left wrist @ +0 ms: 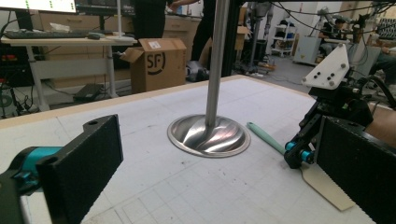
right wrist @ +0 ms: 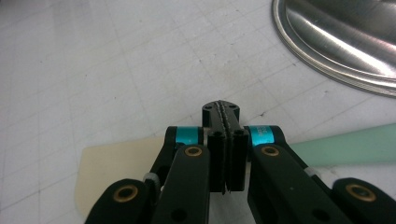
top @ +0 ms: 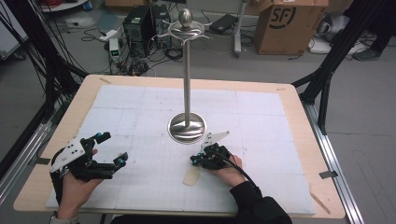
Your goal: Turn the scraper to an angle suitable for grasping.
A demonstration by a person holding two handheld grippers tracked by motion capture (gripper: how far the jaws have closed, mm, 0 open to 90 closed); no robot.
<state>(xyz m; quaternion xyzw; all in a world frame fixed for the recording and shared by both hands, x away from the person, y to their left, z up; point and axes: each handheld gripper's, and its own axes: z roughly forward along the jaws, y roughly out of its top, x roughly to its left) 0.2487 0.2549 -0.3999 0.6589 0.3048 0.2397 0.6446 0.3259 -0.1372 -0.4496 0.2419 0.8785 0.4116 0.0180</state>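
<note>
High view: left tongs (top: 111, 147) lower left of frame, jaws wide, nothing between them, resting on the bench (top: 299, 112). Right tongs (top: 195, 161) bottom centre, jaws closed, sitting right over the spatula (top: 191, 176); its cream blade pokes out just below-left of the tongs, handle hidden under the hand. Can't tell from here if the jaws pinch it. Steel stand (top: 187, 125) w/ round base mid-frame, just above the right tongs; pole runs up to a hook ring near top centre.

Left gripper view: own jaws wide apart at both lower corners. Stand base (left wrist: 208, 135) centre, green spatula handle (left wrist: 265, 136) running from beside the base down-right to the right tongs (left wrist: 294, 154), blade (left wrist: 327, 186) flat on the bench at lower right.

Right gripper view: pads (right wrist: 226, 140) pressed together, nothing visible between them; blade (right wrist: 121, 172) lower left beneath the tongs, handle (right wrist: 345, 147) off to the right, stand rim (right wrist: 327, 70) upper right.

Risks, my read: closed jaws may just shove the spatula w/o gripping it, so it slides or spins on the bench. Stand base is v. close; a lift or swing of the long handle could knock it, and the tall pole looks tippy. Box, cables and kit on the floor beyond, not in the way.
</note>
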